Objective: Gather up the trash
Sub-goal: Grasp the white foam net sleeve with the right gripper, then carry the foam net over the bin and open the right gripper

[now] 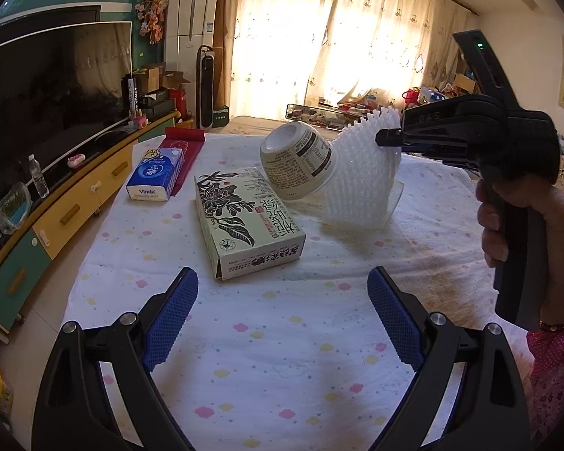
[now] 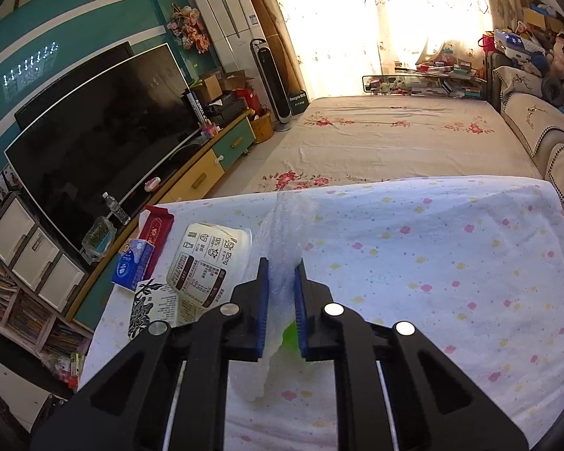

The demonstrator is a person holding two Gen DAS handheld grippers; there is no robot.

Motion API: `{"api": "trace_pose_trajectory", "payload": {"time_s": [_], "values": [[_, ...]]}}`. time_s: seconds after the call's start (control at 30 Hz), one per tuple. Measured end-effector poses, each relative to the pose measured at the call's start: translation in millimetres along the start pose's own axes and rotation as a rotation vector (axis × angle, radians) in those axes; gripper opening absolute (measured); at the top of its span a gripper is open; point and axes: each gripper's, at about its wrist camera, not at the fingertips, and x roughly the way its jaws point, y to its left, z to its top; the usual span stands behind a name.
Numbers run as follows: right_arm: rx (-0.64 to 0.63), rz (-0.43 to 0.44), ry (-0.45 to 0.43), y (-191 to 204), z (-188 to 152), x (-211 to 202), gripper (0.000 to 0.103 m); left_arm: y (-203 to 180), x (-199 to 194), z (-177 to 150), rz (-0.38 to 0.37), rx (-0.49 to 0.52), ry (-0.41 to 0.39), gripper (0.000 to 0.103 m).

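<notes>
Hovering low over the cloth (image 1: 282, 338), the left gripper (image 1: 282, 312) has jaws spread, empty, ready for the box (image 1: 244, 221). Right gripper (image 1: 385, 138) nips the foam net (image 1: 361, 188), cup (image 1: 299, 159) tipped against it.

Right view: jaws of the right gripper (image 2: 282, 300) pinch the foam net (image 2: 282, 248), probably to lift it as trash.

You see a white bench cloth (image 1: 282, 338) dotted with pink and yellow flowers, a cream box (image 1: 244, 221) printed with black flowers, and a blue-and-white tissue pack (image 1: 156, 174).
</notes>
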Motion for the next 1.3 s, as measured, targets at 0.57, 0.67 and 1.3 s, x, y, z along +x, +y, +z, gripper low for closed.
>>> {"api": "trace_pose_trajectory", "payload": {"time_s": [0.57, 0.67, 1.3], "values": [[0.002, -0.052, -0.150, -48.0, -53.2, -136.3, 0.012, -2.0, -0.3, -1.8, 0.008, 0.016, 0.007, 0.090], [0.021, -0.097, -0.171, -70.6, -65.0, -159.3, 0.012, -1.8, -0.5, -2.0, 0.008, 0.021, 0.003, 0.090], [0.266, -0.497, -0.196, -264.7, -142.5, -245.1, 0.012, -2.5, -3.4, -2.7, 0.010, 0.034, -0.015, 0.090]]}}
